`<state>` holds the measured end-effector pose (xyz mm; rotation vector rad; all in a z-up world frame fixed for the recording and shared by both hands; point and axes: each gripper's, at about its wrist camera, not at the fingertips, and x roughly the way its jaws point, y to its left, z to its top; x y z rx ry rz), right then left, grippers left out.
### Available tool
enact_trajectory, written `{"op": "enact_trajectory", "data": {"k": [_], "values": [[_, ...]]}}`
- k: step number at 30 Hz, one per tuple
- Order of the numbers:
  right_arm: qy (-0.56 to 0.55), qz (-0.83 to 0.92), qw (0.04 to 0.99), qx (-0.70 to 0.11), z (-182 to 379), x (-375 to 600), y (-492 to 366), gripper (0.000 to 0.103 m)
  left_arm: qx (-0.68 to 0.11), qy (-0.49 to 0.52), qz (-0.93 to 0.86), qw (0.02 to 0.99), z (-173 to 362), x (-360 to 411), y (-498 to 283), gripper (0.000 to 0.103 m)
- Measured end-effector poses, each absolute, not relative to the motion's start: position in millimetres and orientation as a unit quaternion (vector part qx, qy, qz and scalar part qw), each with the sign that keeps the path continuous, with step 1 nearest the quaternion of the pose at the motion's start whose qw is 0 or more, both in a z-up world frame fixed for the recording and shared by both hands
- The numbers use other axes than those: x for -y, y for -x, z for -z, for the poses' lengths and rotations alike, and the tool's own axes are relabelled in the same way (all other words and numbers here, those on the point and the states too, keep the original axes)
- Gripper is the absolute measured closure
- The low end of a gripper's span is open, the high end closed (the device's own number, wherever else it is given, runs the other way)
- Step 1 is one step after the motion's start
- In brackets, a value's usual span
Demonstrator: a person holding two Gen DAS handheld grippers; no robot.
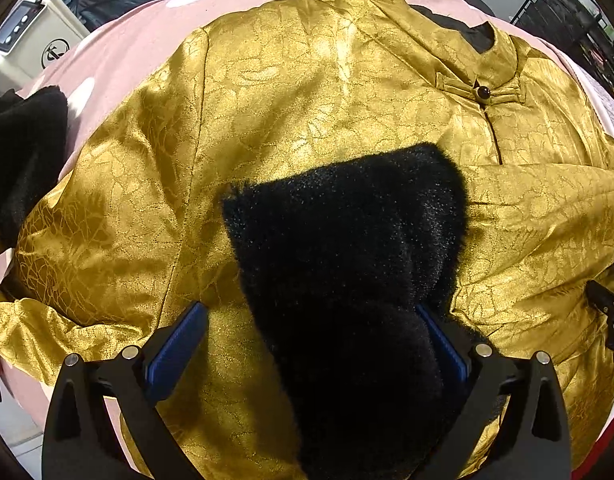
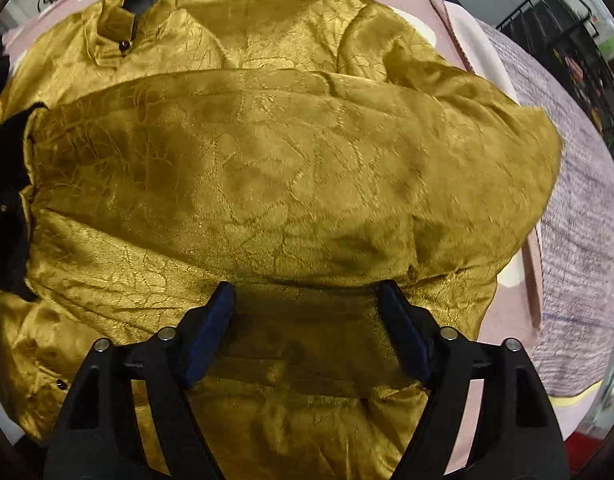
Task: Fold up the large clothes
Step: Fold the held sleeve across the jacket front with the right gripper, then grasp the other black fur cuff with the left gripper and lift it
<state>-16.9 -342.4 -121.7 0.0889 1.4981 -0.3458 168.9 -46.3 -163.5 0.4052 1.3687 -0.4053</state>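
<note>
- Our left gripper [image 1: 307, 344] stands wide open, the black furry cuff [image 1: 347, 248] lying between its blue pads, ungripped.
- Our right gripper [image 2: 305, 328] is wide open and empty above the shiny gold patterned jacket [image 2: 287, 168], spread centre frame over the pink sheet [image 1: 119, 44].
- Only the left view shows the white machine [image 1: 27, 36], upper left; only the right shows the grey knitted blanket [image 2: 579, 216], right edge.

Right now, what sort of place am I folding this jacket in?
Probably a bedroom or a living space at home. The gold jacket lies on a pink spotted sheet, a knitted blanket beside it. A black wire rack and a white appliance stand behind.
</note>
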Motion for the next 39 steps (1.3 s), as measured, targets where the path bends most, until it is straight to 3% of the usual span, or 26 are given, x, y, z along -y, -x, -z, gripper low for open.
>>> {"op": "enact_trajectory", "data": {"k": [9, 26, 32, 39], "values": [[-0.040, 0.160, 0.725, -0.669, 92.6, 329.0, 25.0, 0.018, -0.571, -0.171, 0.184, 0.782, 121.6, 32.2, -141.8, 0.006], [-0.097, 0.149, 0.719, -0.671, 65.6, 273.8, 100.5, 0.018, -0.579, -0.078, 0.103, 0.805, 90.6, -77.7, -102.8, 0.008], [-0.110, 0.129, 0.719, -0.674, 49.2, 256.9, 95.2, 0.018, -0.514, -0.093, 0.033, 0.852, 38.4, -129.5, -149.1, 0.008], [-0.088, 0.104, 0.723, -0.678, 30.4, 216.1, 69.6, 0.018, -0.477, -0.194, -0.029, 0.857, 9.0, -142.7, -267.4, 0.008]]}}
